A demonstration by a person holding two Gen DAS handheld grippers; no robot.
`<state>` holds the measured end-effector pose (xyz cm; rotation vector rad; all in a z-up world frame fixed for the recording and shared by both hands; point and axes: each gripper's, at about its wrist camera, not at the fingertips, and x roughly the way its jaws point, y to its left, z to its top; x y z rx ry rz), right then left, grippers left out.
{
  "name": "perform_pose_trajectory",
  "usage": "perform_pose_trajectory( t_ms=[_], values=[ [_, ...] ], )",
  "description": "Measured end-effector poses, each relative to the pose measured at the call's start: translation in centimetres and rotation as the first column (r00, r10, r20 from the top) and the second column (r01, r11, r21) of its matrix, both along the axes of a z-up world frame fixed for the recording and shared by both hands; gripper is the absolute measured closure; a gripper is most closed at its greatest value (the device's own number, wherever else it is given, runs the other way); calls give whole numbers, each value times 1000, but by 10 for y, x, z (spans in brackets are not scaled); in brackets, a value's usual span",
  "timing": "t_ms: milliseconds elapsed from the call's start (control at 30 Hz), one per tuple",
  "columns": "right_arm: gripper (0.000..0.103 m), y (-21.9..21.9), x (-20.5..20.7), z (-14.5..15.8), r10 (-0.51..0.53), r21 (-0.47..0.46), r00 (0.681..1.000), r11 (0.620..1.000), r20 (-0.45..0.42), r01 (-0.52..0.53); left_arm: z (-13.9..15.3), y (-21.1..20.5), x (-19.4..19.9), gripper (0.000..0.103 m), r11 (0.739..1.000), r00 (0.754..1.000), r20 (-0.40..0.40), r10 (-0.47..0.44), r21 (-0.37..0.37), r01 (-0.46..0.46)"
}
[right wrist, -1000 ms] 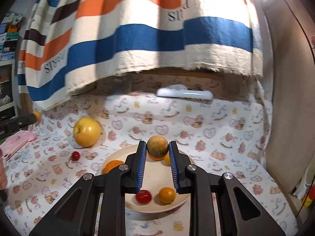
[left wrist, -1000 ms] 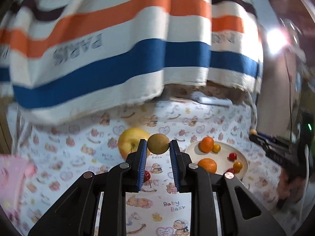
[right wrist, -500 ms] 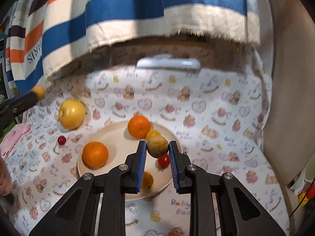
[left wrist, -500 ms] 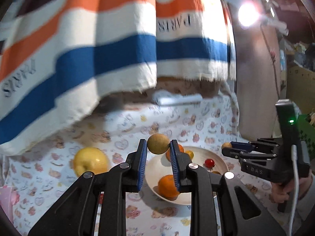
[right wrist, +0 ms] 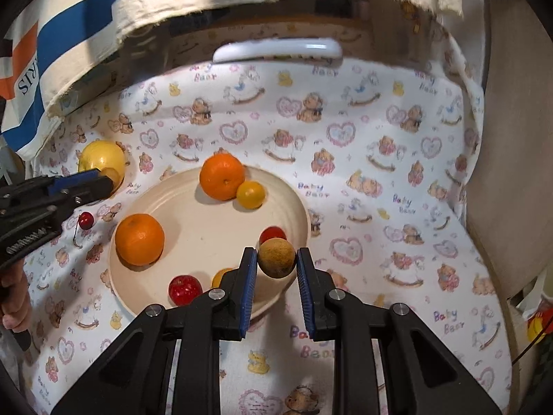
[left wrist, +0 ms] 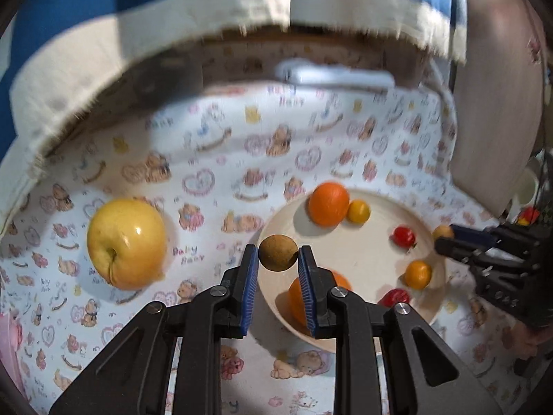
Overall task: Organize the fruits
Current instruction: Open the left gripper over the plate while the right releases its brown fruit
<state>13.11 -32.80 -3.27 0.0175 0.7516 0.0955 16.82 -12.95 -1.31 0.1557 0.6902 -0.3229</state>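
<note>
Materials: the left gripper (left wrist: 278,257) and right gripper (right wrist: 276,263) are matte black plastic with ribbed blue pads and silver screws; the plate (right wrist: 207,242) is smooth cream ware, round, with ridged rings.
Left jaws: closed tight on a small round brown fruit (left wrist: 278,253), dull and rough-skinned, pinched at the fingertips above the plate's near left rim.
Right jaws: clamped the same way on a second brown fruit (right wrist: 276,257), matte and speckled, above the plate's right edge.
On the plate: two glossy oranges (right wrist: 139,239), one at the far side, one at the left; a small yellow fruit (right wrist: 251,194) touching the far orange; red cherry tomatoes (right wrist: 185,289); a small orange fruit partly hidden behind the right gripper.
Off the plate: a large shiny yellow apple (left wrist: 126,243), stem end facing the camera, well to the plate's left; a red cherry (right wrist: 86,220) with its stem, just beside the plate's left rim.
Surface: a soft white cloth (right wrist: 363,173) printed with bears, hearts and rocking horses, lying under the plate.
Room: a coarse striped towel (right wrist: 103,17) in cream, blue and orange, with a frayed hem, hangs beyond the plate; a white oblong object (right wrist: 276,50) lies beneath it; a plain tan panel stands to the plate's right.
</note>
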Motion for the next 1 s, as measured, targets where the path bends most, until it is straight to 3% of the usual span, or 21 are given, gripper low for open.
perform_pose_trajectory(
  t_ms=[500, 800, 900, 1000],
  values=[
    [79, -3, 6, -7, 5, 12, 999, 1000, -38, -5, -17, -5, 18, 80, 1000, 999, -54, -5, 18, 6],
    [78, -5, 7, -8, -17, 23, 998, 1000, -54, 18, -12, 1, 13, 80, 1000, 1000, -27, -8, -21, 7],
    [70, -5, 6, -7, -25, 15, 999, 1000, -46, 26, -9, 1, 9, 76, 999, 1000, -12, -21, -27, 20],
    [60, -8, 4, -3, -37, 12, 999, 999, -29, 38, -8, 2, 8, 67, 999, 1000, -8, -19, -41, 19]
  ],
)
